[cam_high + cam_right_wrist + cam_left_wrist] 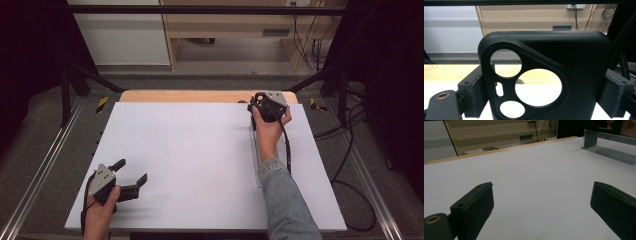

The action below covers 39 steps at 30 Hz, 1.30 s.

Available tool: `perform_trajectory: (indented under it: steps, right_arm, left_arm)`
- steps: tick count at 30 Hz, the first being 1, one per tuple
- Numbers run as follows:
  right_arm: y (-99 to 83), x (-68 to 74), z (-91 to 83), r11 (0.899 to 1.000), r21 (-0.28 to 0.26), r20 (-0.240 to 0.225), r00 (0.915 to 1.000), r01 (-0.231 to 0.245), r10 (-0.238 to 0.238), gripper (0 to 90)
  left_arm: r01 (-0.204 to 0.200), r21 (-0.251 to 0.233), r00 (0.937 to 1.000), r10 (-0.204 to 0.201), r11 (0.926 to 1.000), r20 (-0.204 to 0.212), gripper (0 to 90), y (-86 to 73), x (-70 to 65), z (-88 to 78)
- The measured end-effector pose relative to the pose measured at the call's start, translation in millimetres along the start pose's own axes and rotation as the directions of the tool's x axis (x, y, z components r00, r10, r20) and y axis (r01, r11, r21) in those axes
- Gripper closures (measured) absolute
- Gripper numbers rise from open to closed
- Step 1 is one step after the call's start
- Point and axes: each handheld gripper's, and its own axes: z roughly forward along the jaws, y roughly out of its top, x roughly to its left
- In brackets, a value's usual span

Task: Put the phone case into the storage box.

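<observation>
Near the white board's (200,165) far right corner, the right gripper (265,107) hovers; the left gripper (541,205) rests spread and empty over the board. Up close, the right one pinches a black phone case (564,75) upright: carrying step, next likely needs lowering onto the board.

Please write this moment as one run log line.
right tool: shut on black phone case | left tool: open, over white table

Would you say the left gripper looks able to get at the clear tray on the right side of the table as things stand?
Probably yes. The left gripper is open and holds nothing, and bare white table lies between it and the clear tray. The right gripper, shut on a black phone case, sits at the tray's far end.
</observation>
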Motion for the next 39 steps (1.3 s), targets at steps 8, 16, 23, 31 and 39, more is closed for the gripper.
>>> perform_trajectory:
  steps: [8,16,23,31,39]
  right_arm:
    - [0.2,-0.8,-0.3,1.000,0.002,-0.005,1.0000,0.002,-0.002,12.7]
    - [-3.4,2.2,1.5,1.000,0.024,0.009,0.9998,0.019,-0.019,7.7]
    - [-4.4,2.8,2.2,0.999,0.039,0.009,0.9996,0.028,-0.028,5.5]
    - [-5.4,-0.1,1.8,0.997,0.075,-0.018,0.9998,0.005,-0.004,3.9]
    - [-2.5,-3.7,-4.3,0.995,0.099,-0.026,0.9995,-0.017,0.020,3.3]
  left_arm:
    - [0.002,0.005,1.0000,-0.002,1.0000,0.001,4.9,0.0,-0.9,0.5]
    - [0.002,0.006,1.0000,-0.002,1.0000,0.003,4.9,0.0,-0.9,0.7]
    - [0.004,0.006,1.0000,-0.004,1.0000,0.008,4.9,-0.1,-1.6,1.7]
    - [0.004,0.007,1.0000,-0.004,1.0000,0.007,4.9,-0.1,-2.3,1.7]
    - [0.008,0.008,1.0000,-0.008,0.9999,0.003,4.9,0.0,-1.6,1.1]
